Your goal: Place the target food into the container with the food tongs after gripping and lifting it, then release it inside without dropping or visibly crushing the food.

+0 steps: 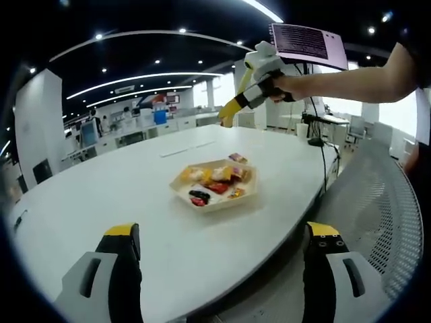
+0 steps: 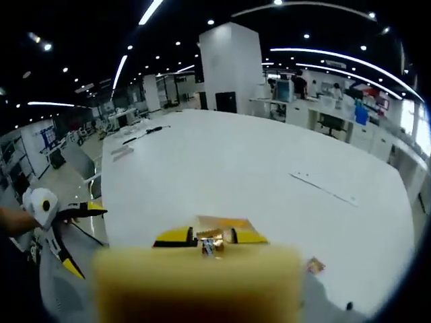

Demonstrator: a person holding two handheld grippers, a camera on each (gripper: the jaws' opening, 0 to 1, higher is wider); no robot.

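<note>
Two sets of tongs are in play over a wide white counter (image 1: 135, 182). In the left gripper view, the left tongs (image 1: 222, 245) stand wide apart and hold nothing, hanging near the counter's edge; the container (image 1: 217, 184) of mixed foods sits ahead of them, midway between their tips and well apart. The right tongs (image 1: 232, 108), in a person's hand (image 1: 286, 86), hang high beyond the container. In the right gripper view the right tongs (image 2: 210, 243) are pinched on a small wrapped food piece (image 2: 210, 246).
</note>
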